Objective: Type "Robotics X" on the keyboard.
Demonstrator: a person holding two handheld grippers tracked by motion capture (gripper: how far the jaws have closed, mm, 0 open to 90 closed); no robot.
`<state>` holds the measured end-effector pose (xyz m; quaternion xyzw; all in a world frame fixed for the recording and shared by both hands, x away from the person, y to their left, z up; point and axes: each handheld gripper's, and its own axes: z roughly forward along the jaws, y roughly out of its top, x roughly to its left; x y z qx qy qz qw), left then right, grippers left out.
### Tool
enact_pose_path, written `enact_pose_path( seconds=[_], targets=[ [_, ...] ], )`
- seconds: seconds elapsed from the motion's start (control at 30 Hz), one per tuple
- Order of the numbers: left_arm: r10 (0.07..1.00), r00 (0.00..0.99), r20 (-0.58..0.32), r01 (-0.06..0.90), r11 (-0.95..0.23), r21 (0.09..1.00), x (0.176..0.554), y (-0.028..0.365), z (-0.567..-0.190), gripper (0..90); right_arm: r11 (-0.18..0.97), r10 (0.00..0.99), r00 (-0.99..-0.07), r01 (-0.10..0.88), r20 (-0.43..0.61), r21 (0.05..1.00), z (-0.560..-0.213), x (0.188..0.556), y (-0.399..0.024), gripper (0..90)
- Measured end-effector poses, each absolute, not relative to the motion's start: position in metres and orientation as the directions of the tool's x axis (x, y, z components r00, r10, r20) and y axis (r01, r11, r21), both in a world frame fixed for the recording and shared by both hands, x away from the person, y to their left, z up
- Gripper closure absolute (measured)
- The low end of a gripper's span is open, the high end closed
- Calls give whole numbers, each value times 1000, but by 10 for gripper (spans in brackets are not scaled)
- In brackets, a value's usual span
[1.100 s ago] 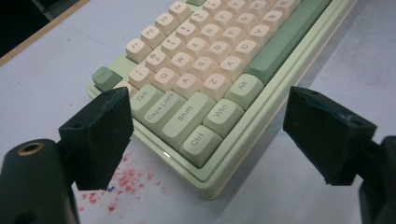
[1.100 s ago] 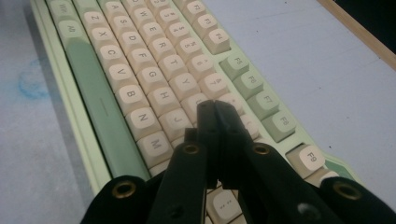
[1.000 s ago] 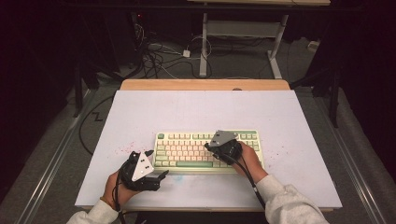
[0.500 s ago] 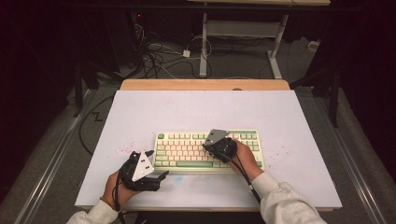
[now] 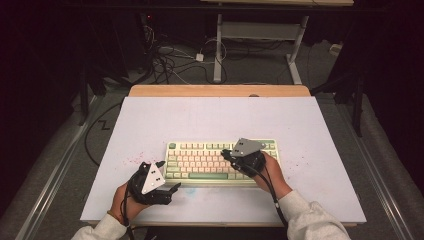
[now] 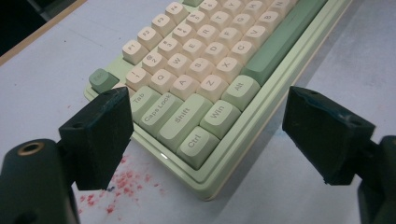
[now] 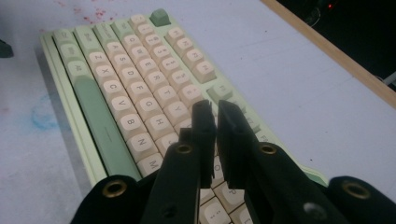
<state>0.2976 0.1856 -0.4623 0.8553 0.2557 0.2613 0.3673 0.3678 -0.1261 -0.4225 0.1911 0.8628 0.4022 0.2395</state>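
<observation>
A mint-green keyboard [image 5: 200, 161] with cream keys lies at the front middle of the white table [image 5: 210, 115]. My left gripper [image 5: 169, 175] rests on the table by the keyboard's front left corner. In the left gripper view, the left gripper [image 6: 208, 95] stands open, its jaws wide on either side of that corner of the keyboard [image 6: 187, 93], touching nothing. My right gripper [image 5: 224, 153] hovers over the right half of the keys. In the right gripper view, the right gripper [image 7: 211, 105] is shut but for a thin slit that has just opened, with nothing in it, above the keyboard [image 7: 126, 98].
Red specks [image 5: 135, 160] dot the table left of the keyboard, and a faint blue smudge [image 7: 42, 114] lies in front of it. A wooden strip [image 5: 220, 90] edges the far side. Cables [image 5: 170, 60] and a desk frame [image 5: 260, 35] stand on the floor beyond.
My right gripper has risen a little over the keys and drifted slightly right. The left gripper has stayed where it was.
</observation>
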Motion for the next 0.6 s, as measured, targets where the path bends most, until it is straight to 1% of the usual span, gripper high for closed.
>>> enact_pose_path(
  seconds=[0.13,0.27,0.3,0.37,0.43,0.47,0.53,0.6],
  targets=[
    [628,733,260,244,-600,762,298,186,-462,156,573,540,-802,127,-256,809,-416,363,-137,821],
    [625,735,263,242,-605,759,298,185,-462,156,552,557,-792,127,-251,824,-412,361,-144,735],
    [624,735,263,242,-605,759,298,186,-462,156,551,561,-787,122,-257,826,-412,361,-145,698],
    [625,735,264,242,-605,759,298,186,-462,156,541,565,-785,122,-253,832,-411,360,-147,675],
    [626,735,262,242,-602,761,298,187,-462,156,541,568,-780,112,-263,834,-411,358,-149,574],
    [626,734,264,242,-603,760,298,187,-461,156,539,570,-779,114,-261,834,-411,357,-150,544],
    [625,734,266,239,-604,761,297,188,-461,157,539,568,-780,113,-262,835,-411,356,-151,437],
    [628,730,268,239,-603,761,297,188,-461,157,544,567,-777,105,-273,832,-412,354,-153,382]
  ],
)
